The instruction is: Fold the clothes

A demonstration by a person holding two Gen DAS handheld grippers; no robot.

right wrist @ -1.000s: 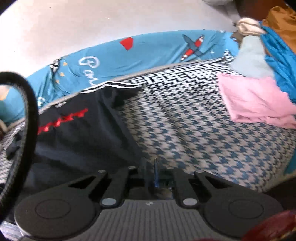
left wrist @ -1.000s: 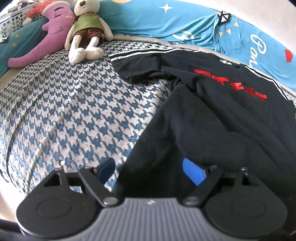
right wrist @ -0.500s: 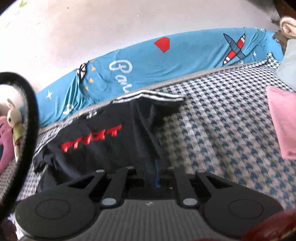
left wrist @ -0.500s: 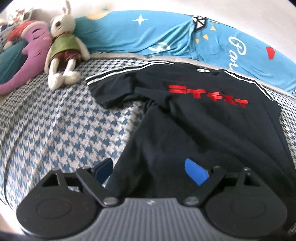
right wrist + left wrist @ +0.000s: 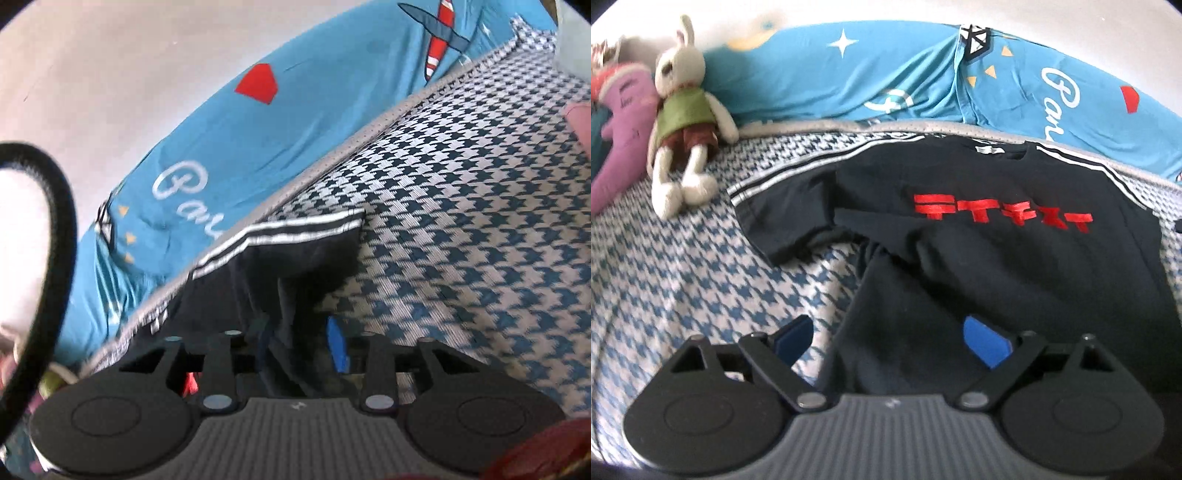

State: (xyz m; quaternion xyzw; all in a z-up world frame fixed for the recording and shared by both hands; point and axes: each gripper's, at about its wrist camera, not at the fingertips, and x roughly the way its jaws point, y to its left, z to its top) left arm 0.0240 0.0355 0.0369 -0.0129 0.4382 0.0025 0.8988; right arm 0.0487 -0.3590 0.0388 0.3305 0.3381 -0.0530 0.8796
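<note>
Left wrist view: the black T-shirt with red lettering lay face up on the houndstooth bedspread, collar toward the blue printed pillows. Its 1 visible sleeve was spread flat toward the plush rabbit. The left gripper stood wide open above the shirt's lower side edge, nothing between the pads.

Right wrist view: the right gripper had just been opening. Dark cloth sat between its 2 blue pads, near the shirt's other striped sleeve. Frame blurred; pads appeared clear of the fabric, though I could not be certain.

Risks, as judged:
- Cloth lying in the right gap could snag on a pad as the hand pulls away, dragging the sleeve and rumpling the layout.
- The wrinkle under the left armpit could get trapped in the first fold, giving a lopsided crease.
- The left gripper straddled the shirt edge; closing there could pinch the bedspread along with the shirt.
</note>
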